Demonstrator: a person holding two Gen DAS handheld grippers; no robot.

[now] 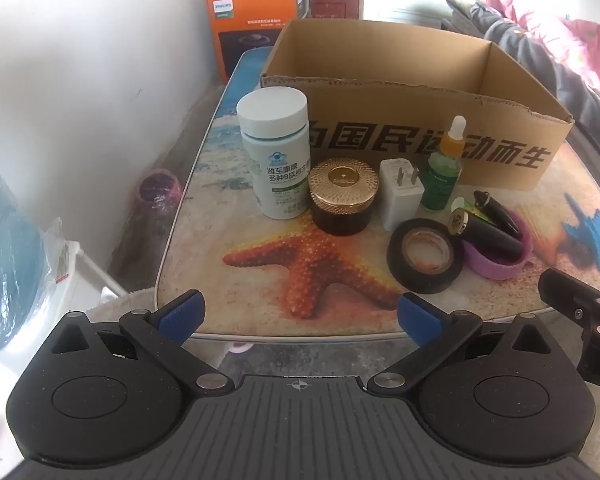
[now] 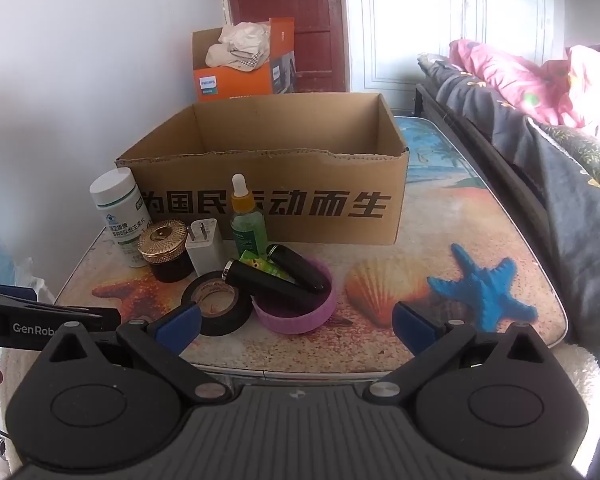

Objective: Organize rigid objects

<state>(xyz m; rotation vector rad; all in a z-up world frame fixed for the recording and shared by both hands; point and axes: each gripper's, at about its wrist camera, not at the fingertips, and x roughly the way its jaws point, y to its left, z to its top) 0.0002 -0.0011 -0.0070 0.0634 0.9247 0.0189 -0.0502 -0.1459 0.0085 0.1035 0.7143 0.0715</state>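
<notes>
Here, both grippers' fingers gape empty; the brown cardboard box seems unfilled, white pill bottle and neighbours unsorted.

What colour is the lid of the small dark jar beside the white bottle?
Gold, with a fine ribbed pattern: the jar lid shows best in the left wrist view.

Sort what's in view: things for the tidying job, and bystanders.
Job: open brown cardboard box; white vitamin bottle; gold-lidded dark jar; white plug charger; green dropper bottle; black tape roll; purple lid.

Bystanders: orange carton; bedding.
</notes>
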